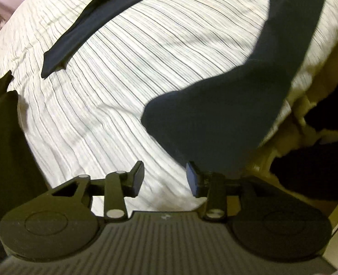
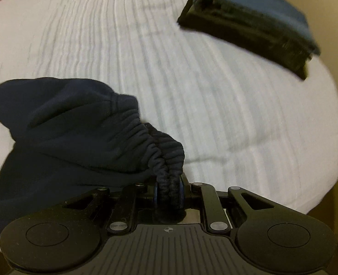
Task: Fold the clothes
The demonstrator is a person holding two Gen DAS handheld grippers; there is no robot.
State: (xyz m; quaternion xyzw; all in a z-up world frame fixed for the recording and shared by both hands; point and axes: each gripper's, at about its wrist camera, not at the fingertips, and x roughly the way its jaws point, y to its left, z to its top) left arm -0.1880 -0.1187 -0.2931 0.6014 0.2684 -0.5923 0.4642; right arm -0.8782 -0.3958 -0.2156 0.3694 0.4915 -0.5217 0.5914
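A dark navy garment (image 2: 66, 126) with a gathered elastic waistband (image 2: 166, 155) lies bunched on the white striped bedcover (image 2: 191, 91). My right gripper (image 2: 169, 190) is shut on that waistband, which is pinched between its pads. In the left wrist view a long part of the same dark cloth (image 1: 214, 119) hangs in from the upper right and ends just above the right-hand fingertip. My left gripper (image 1: 165, 178) is open over the bedcover (image 1: 123, 91), with nothing between its fingers. A second dark strip of cloth (image 1: 88, 23) lies across the cover at the upper left.
A folded stack of dark blue and black clothes (image 2: 249, 27) sits near the bed's far right edge. The bed edge (image 2: 329, 160) drops off at the right onto a tan floor. More dark cloth (image 1: 1, 133) lies at the left in the left wrist view.
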